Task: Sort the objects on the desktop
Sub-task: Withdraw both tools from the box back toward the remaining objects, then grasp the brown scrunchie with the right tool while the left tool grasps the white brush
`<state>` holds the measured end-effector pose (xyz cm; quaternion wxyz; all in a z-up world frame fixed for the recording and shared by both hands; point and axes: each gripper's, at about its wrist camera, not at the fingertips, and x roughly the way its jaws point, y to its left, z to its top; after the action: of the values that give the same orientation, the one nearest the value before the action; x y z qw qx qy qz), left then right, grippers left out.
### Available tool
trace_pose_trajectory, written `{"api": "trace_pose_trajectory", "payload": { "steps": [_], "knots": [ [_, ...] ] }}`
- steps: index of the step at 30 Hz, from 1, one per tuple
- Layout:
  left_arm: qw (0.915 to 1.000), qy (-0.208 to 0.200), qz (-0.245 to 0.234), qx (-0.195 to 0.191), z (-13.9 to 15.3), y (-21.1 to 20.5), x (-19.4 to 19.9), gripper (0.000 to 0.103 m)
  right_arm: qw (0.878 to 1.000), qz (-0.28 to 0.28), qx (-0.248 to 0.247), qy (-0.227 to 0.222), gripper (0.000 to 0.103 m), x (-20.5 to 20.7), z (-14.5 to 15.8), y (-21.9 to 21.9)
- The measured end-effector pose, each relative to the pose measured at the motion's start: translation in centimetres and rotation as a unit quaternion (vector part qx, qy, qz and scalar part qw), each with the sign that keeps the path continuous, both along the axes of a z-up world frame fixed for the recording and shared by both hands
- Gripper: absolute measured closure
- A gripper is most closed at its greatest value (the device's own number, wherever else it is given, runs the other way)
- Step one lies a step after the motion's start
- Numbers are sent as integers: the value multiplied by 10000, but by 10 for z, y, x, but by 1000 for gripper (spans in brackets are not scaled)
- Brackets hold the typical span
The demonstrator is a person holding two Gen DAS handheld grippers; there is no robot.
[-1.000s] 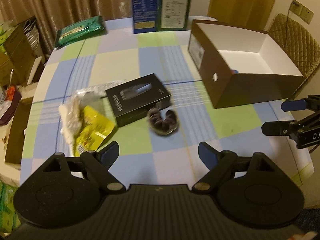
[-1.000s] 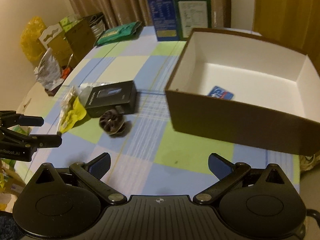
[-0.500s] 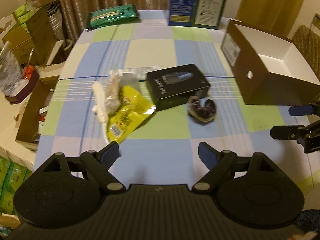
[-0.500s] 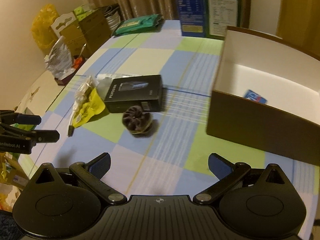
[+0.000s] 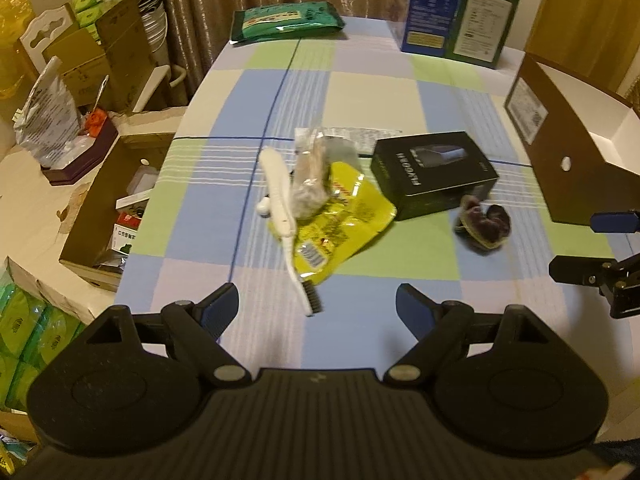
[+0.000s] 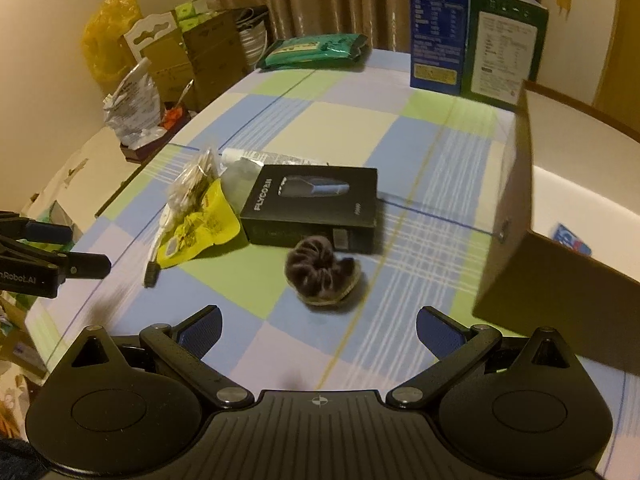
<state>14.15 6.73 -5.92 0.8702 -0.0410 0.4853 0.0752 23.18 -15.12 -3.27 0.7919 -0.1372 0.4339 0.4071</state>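
Note:
On the checked tablecloth lie a white brush (image 5: pixel 282 216), a clear bag of snacks (image 5: pixel 310 178), a yellow packet (image 5: pixel 344 224) (image 6: pixel 196 232), a black box (image 5: pixel 434 174) (image 6: pixel 316 204) and a dark hair scrunchie (image 5: pixel 484 226) (image 6: pixel 320 276). A brown cardboard box (image 5: pixel 568 136) (image 6: pixel 532 208) with a white inside stands at the right, with a blue card (image 6: pixel 572 240) in it. My left gripper (image 5: pixel 318 308) is open and empty, just short of the brush's bristle end. My right gripper (image 6: pixel 318 332) is open and empty, just short of the scrunchie.
A green packet (image 5: pixel 288 20) (image 6: pixel 316 50) and two tall cartons (image 5: pixel 460 10) (image 6: pixel 476 28) stand at the table's far edge. Cardboard boxes and bags (image 5: pixel 100 184) crowd the floor left of the table. Each gripper shows in the other's view (image 5: pixel 600 248) (image 6: pixel 44 252).
Both grippers have swung left. The pile of brush, bag and yellow packet now sits ahead of the left gripper, and the scrunchie ahead of the right. Both stay open.

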Motion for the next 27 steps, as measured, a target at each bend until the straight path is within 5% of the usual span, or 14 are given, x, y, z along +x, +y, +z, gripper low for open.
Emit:
{"api": "trace_pose_trajectory", "payload": {
  "steps": [7,17,27],
  "knots": [
    [9999,36,48,100,-17,19,15,21,9996,-205,-74,-156,4,7,-25,27],
    [9997,76,-94,194,-49,49,48,31,9978,-625,-183,-125,22,23,-56,53],
    [9988,111,-467,110,-73,56,80,57,9968,-696,-372,-116,37,30,-68,60]
  ]
}}
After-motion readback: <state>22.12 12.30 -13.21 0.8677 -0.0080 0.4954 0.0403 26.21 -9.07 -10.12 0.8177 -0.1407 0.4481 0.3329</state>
